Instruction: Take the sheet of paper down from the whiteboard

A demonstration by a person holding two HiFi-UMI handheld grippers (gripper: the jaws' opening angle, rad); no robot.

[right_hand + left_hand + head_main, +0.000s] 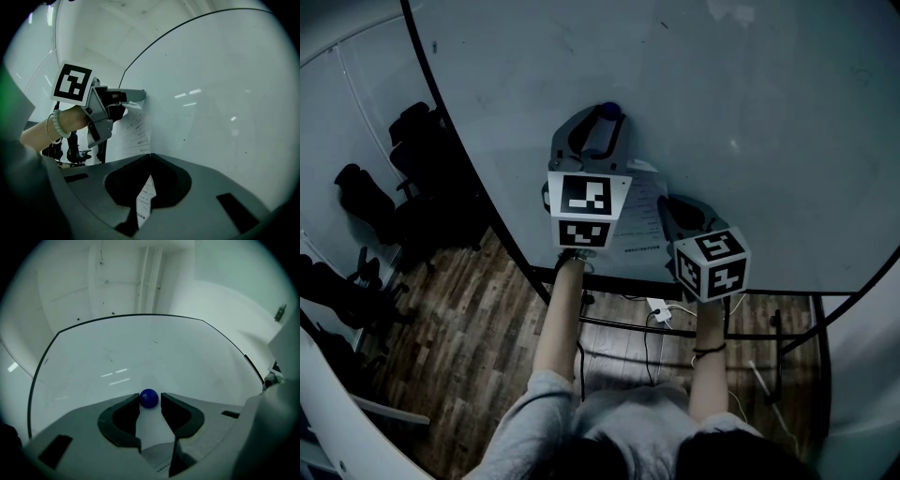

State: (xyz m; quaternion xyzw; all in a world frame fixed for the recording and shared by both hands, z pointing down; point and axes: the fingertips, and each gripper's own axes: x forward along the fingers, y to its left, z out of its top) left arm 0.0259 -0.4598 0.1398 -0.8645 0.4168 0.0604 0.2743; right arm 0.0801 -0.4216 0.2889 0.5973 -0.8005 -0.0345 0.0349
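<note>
At centre, left gripper: pinching blue magnet.
Right gripper: clamped on sheet.
Risk: sheet possibly tears if pulled under magnet.

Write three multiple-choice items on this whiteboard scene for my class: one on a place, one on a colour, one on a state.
1. Where is the magnet? A on the floor; B between the left gripper's jaws; C on a chair.
2. The magnet's colour? A red; B blue; C yellow.
3. The right gripper is: A open, empty; B shut on a cable; C shut on the sheet of paper.
Answers: B, the jaw tips flank it; B, it shows blue; C, the sheet's edge is pinched between closed jaws.
</note>
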